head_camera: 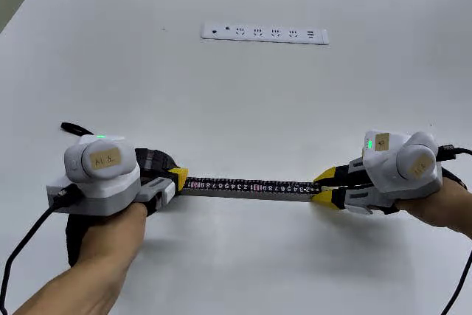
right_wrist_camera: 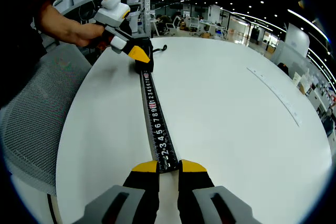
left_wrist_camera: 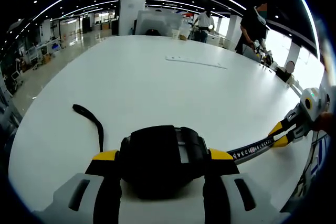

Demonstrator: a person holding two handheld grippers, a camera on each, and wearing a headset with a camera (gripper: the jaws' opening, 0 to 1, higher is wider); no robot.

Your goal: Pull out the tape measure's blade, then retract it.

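The blade (head_camera: 251,186) lay along the bench (head_camera: 236,94) from 9 to 3 o'clock in the head view, its case (left_wrist_camera: 160,161) clamped by the left gripper (head_camera: 175,180), its tip pinched in the closed jaws of the right gripper (right_wrist_camera: 168,167); retracting should carry that tip toward 9 o'clock

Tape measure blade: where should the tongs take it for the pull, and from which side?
Take the blade at its free end, end-on along its length, as the right tongs hold it now, tips closed across its narrow width. It lies flat and straight out of the black case clamped in the left tongs, so an in-line grip probably pulls without kinking it.
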